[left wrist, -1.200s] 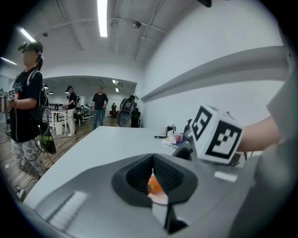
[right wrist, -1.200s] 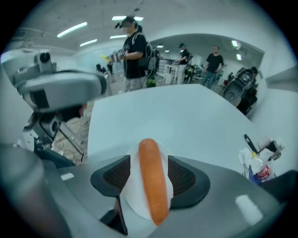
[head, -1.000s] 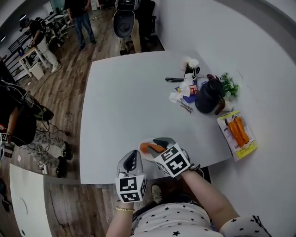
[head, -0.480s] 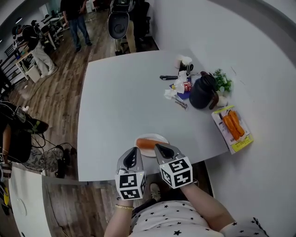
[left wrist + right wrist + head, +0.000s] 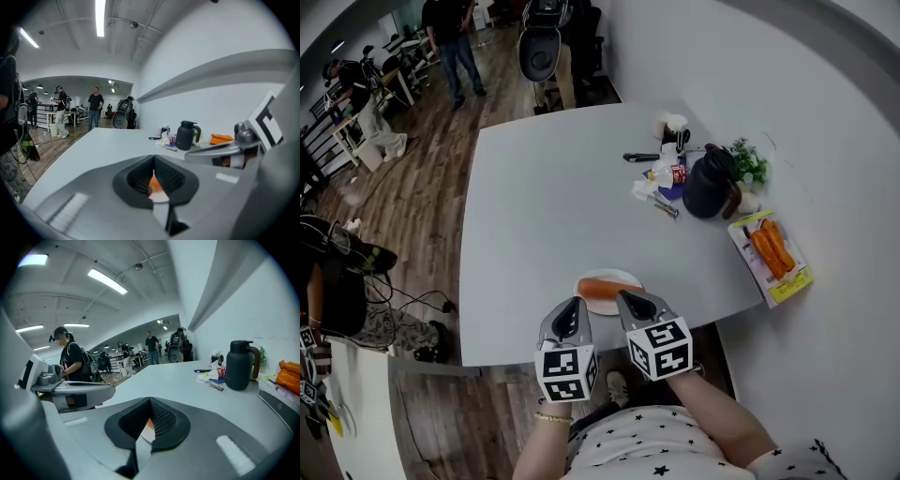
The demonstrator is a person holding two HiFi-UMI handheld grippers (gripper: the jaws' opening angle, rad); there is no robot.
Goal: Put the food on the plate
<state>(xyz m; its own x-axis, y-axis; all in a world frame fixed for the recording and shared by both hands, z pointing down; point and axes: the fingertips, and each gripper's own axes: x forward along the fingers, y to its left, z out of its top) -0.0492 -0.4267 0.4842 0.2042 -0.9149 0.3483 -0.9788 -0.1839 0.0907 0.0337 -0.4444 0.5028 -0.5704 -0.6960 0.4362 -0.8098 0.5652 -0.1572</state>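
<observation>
Head view shows the orange food [image 5: 602,288] lying on the white plate [image 5: 624,277] near the front edge of the surface [image 5: 553,206], so the task looks done, unless the orange pieces in the pack [image 5: 772,253] at far right also count. Left tongs [image 5: 572,307] and right tongs [image 5: 628,302] sit just short of the plate, each pressed together and holding nothing. Their tips cover the plate's near rim. Whether the food is a carrot or a sausage is hard to tell, and the clutter beside the dark jug [image 5: 710,187] is too small to name.
</observation>
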